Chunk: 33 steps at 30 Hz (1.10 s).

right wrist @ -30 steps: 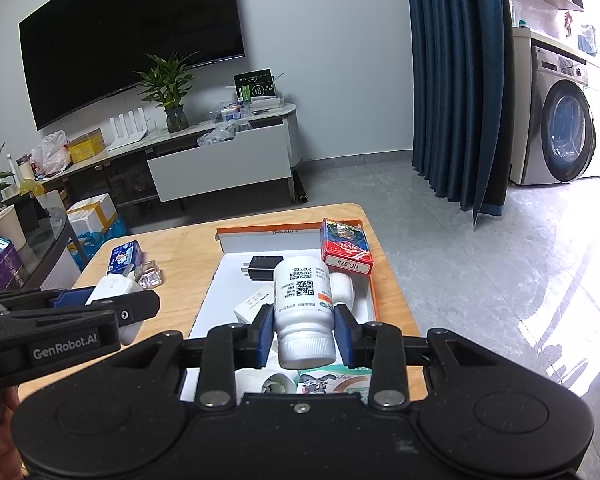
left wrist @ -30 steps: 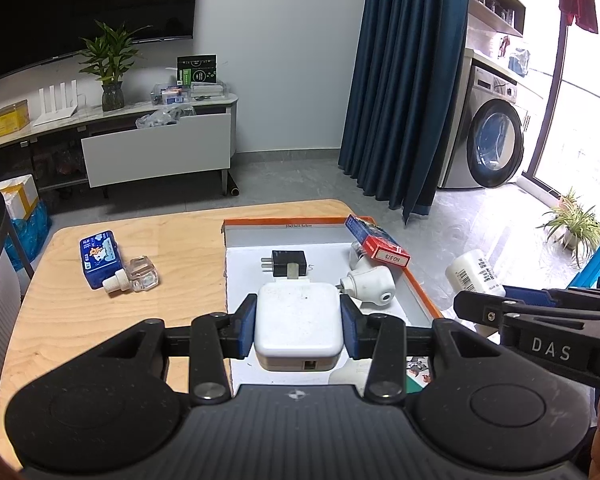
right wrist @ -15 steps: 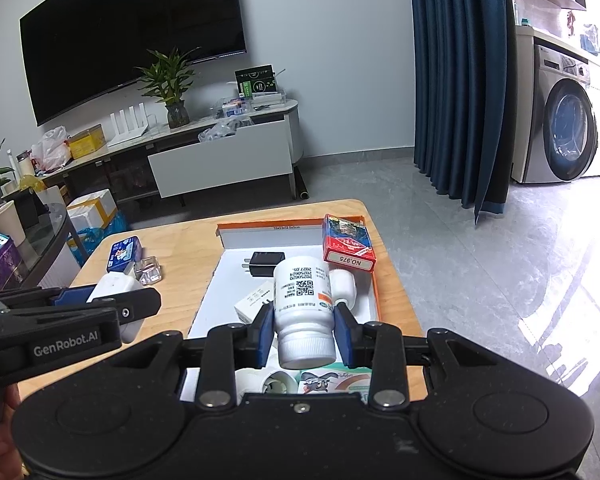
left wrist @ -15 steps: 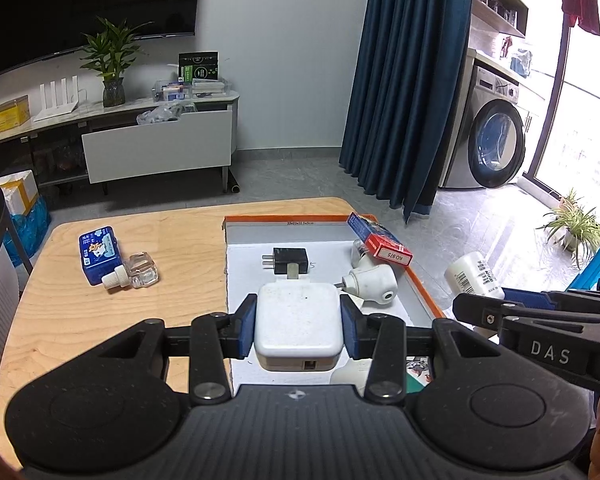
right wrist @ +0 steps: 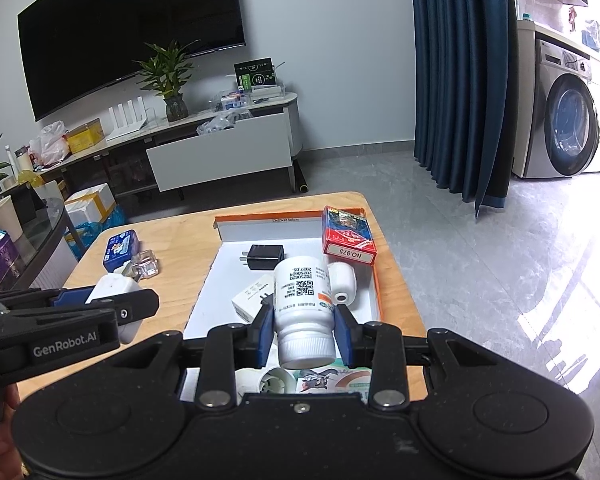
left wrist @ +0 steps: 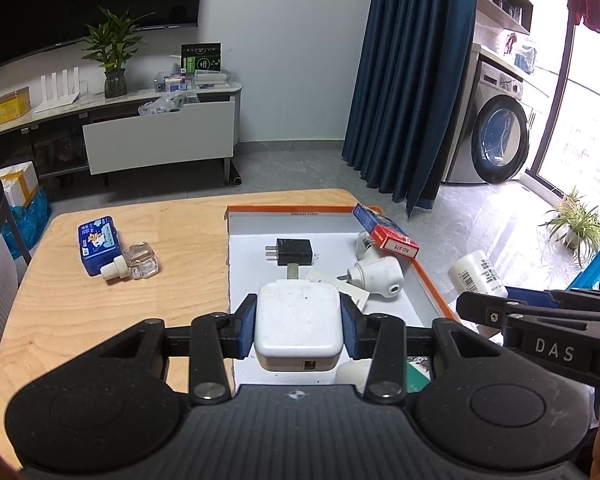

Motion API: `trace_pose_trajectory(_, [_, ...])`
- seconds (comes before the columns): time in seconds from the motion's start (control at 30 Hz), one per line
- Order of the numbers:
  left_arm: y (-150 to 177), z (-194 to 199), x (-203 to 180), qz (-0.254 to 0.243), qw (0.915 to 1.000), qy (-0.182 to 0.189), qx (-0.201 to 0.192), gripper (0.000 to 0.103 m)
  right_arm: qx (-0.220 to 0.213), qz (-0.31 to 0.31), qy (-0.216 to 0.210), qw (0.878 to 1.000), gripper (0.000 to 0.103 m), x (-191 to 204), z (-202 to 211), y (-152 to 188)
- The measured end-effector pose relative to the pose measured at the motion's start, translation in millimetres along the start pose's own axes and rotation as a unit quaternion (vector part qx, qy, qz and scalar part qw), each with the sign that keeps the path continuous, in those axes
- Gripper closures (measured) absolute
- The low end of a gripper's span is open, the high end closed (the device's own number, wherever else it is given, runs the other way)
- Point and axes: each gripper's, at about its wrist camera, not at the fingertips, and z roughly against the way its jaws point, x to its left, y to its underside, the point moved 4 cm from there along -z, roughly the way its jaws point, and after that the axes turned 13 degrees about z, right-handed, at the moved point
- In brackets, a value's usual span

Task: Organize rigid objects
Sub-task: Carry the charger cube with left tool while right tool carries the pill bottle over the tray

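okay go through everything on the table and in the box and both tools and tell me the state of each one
left tool: shut on white charger
right tool: shut on white bottle
black adapter: lying flat in box
red card box: tilted on box rim
blue tin: flat on table
clear bottle: on its side

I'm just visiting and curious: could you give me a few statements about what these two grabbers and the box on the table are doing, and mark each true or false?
1. The left gripper clamps a white charger. True.
2. The right gripper is open and holds nothing. False: it is shut on a white pill bottle.
3. A black plug adapter lies inside the orange-rimmed box. True.
4. The blue tin sits inside that box. False: it lies on the wooden table, left of the box.
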Motion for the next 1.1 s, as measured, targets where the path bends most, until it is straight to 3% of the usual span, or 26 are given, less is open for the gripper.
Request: trace_pose_trajectory(1.1, [6, -43, 14, 0.006, 0.999, -0.008, 0.043, 0.061, 0.042, -0.009, -0.007, 0.999, 0.063, -7, -51, 2])
